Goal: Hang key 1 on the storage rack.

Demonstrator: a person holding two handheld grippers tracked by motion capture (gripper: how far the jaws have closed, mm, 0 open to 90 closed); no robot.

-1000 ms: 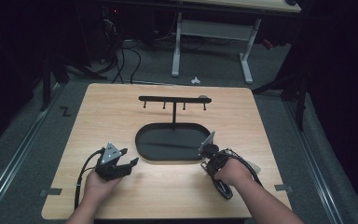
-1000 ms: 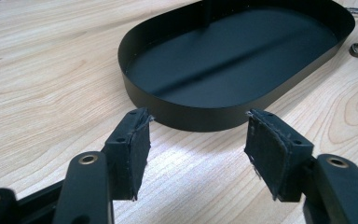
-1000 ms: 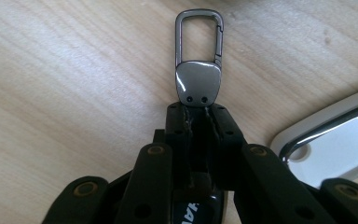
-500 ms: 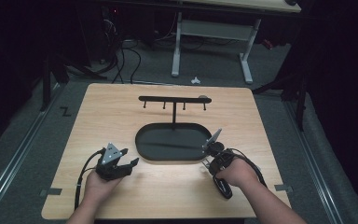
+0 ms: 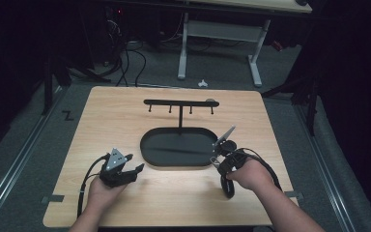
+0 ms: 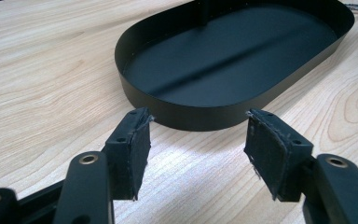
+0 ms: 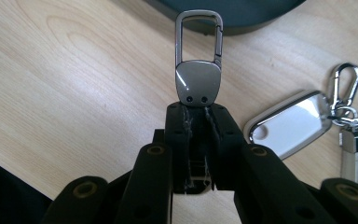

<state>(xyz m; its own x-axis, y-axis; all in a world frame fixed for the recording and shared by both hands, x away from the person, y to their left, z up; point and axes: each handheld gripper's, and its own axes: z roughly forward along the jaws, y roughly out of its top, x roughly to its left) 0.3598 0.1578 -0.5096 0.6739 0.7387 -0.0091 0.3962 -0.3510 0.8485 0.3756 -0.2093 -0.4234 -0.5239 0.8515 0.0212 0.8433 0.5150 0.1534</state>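
1. Presently the right tool (image 7: 196,109) is clamped on a metal key clip (image 7: 198,65), its two black jaws pressed together on the clip's flat lower end while the snap hook points away from the camera
2. Seen from the right gripper view, the key clip stands clear above the wooden worktop (image 7: 74,70), with its hook end in front of the dark tray's (image 7: 228,11) rim
3. A second key fob (image 7: 289,123), pale and oblong with a small snap hook and ring at one end, lies flat on the worktop just to the right of the clamped jaws in that view
4. From the high view the right tool (image 5: 218,157) sits at the right end of the oval black tray (image 5: 149,152), held in the person's right hand (image 5: 251,175)
5. A black rack (image 5: 180,103) with a crossbar and small hooks stands on a post that rises from the far side of the tray
6. The left tool (image 6: 196,149) has its jaws wide apart with nothing between them; both pads hover over bare wood just short of the tray's (image 6: 191,116) near wall
7. In the high view the left tool (image 5: 134,163) rests near the tray's left end, gripped by the left hand (image 5: 104,191), well apart from the right tool
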